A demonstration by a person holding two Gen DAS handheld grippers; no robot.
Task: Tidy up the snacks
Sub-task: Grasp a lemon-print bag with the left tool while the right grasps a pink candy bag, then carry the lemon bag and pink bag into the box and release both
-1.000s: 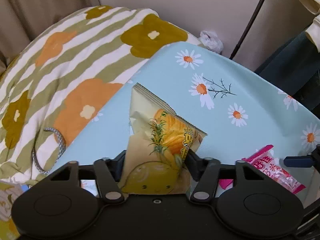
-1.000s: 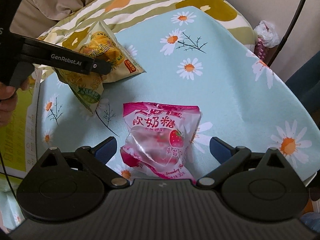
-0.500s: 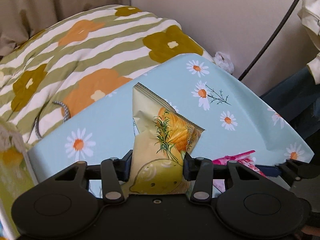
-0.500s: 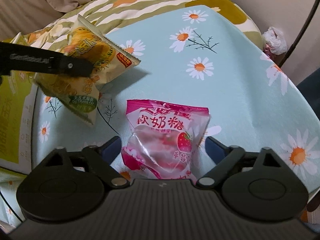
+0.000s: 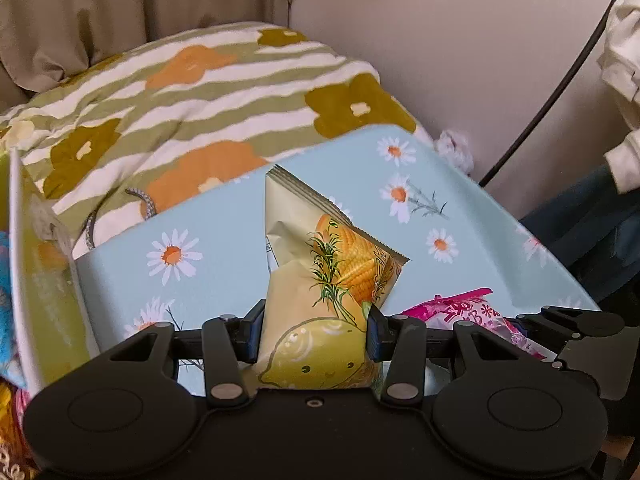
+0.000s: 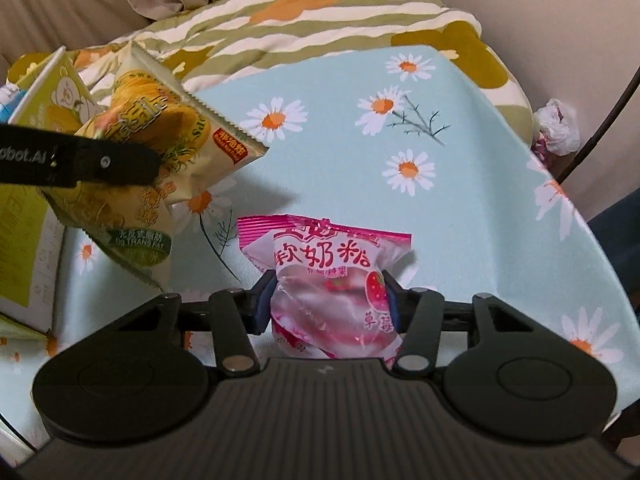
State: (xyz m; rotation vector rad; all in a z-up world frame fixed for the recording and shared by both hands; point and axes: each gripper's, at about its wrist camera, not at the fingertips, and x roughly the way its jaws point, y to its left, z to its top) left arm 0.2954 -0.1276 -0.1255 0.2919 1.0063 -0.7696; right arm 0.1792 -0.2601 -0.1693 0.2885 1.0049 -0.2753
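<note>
The right gripper (image 6: 327, 294) has just closed its jaws on the pink candy bag (image 6: 332, 276), which lies on the daisy cloth (image 6: 460, 208). Farther left, the left gripper (image 5: 315, 330) pinches the yellow corn snack bag (image 5: 328, 280) (lifted clear of the cloth) beside a green box (image 6: 24, 216).

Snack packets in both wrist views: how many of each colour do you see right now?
Yellow corn-print foil packet, clamped in the left gripper: 1
Pink strawberry candy packet, clamped in the right gripper: 1
Total: 2
</note>
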